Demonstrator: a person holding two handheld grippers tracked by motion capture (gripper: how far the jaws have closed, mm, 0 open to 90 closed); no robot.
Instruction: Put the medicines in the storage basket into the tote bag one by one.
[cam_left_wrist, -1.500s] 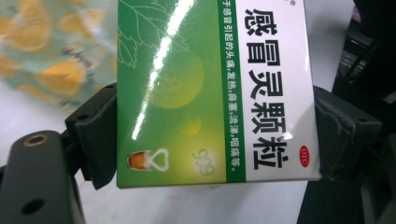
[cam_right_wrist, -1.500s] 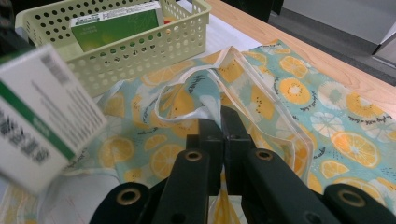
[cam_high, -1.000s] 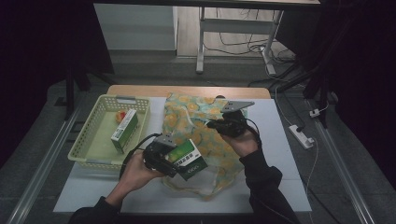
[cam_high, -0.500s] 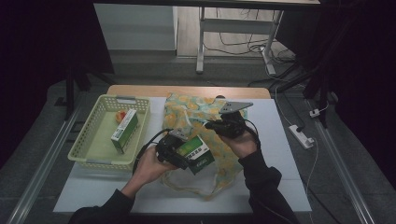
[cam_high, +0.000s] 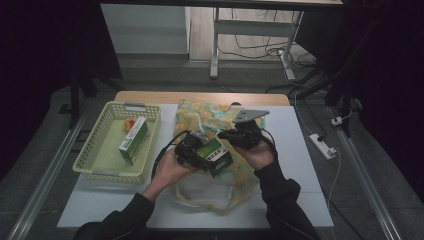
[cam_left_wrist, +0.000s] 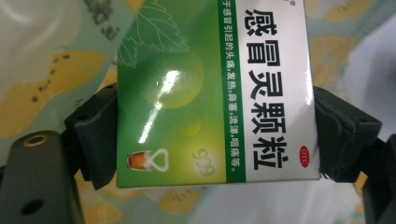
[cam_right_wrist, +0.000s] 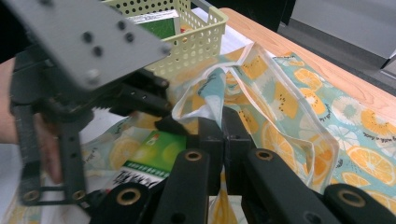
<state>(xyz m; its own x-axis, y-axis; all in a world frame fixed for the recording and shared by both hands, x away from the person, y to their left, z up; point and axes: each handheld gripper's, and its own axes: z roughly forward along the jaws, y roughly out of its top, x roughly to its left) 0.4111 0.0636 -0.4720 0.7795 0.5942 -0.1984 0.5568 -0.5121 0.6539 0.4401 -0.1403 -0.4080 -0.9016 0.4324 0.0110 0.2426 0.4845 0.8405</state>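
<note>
Left gripper (cam_high: 212, 156) clamped on a green-and-white box (cam_high: 215, 154), jaws pressed to both its sides, held over the orange-print bag (cam_high: 210, 117) at mid-table. Right gripper (cam_high: 226, 134) pinched shut on the bag's cloth, just beside the box. Another green box (cam_high: 133, 140) lay in the yellow basket (cam_high: 100, 159), well left.
</note>
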